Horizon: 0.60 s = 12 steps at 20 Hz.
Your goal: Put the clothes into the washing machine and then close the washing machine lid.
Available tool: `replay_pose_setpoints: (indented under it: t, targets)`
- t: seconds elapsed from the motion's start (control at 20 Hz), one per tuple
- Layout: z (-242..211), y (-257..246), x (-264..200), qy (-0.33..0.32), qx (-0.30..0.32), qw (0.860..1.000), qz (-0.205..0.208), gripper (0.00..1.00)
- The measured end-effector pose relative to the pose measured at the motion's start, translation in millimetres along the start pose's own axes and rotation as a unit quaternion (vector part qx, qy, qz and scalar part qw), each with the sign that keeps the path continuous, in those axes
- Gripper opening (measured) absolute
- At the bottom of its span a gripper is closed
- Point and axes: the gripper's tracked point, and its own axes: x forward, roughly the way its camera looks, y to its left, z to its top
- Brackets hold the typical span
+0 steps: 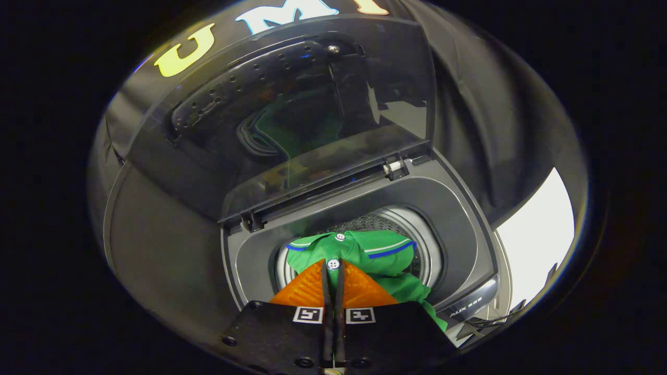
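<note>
A green polo shirt (365, 252) with blue and white trim and white buttons hangs over the round drum opening of the top-loading washing machine (458, 229). My gripper (333, 266) is shut on the shirt at its button placket, with the two orange fingers (307, 289) pressed together on the cloth. The shirt's lower part trails beside the right finger toward the machine's front edge. The dark see-through lid (292, 109) stands raised behind the opening, hinged at the back, and mirrors the green cloth.
The steel drum wall (411, 219) shows behind the shirt. A dark grey plastic rim surrounds the drum opening. The control panel (469, 310) lies at the machine's front right. A bright white surface (536, 239) lies beyond the machine on the right.
</note>
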Motion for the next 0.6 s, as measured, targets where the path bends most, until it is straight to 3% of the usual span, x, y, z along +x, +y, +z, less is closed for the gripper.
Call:
replay_pose_setpoints:
  t: [0.1,0.2,0.35,0.6]
  targets:
    - [-3,-3,12,0.015,0.004,1.000,-0.007,0.02]
    - [-8,-22,14,0.033,0.000,0.998,-0.054,0.41]
    - [-14,-15,14,0.033,-0.002,0.998,-0.045,0.98]
    - [5,-9,-1,0.006,-0.015,0.999,-0.040,0.98]
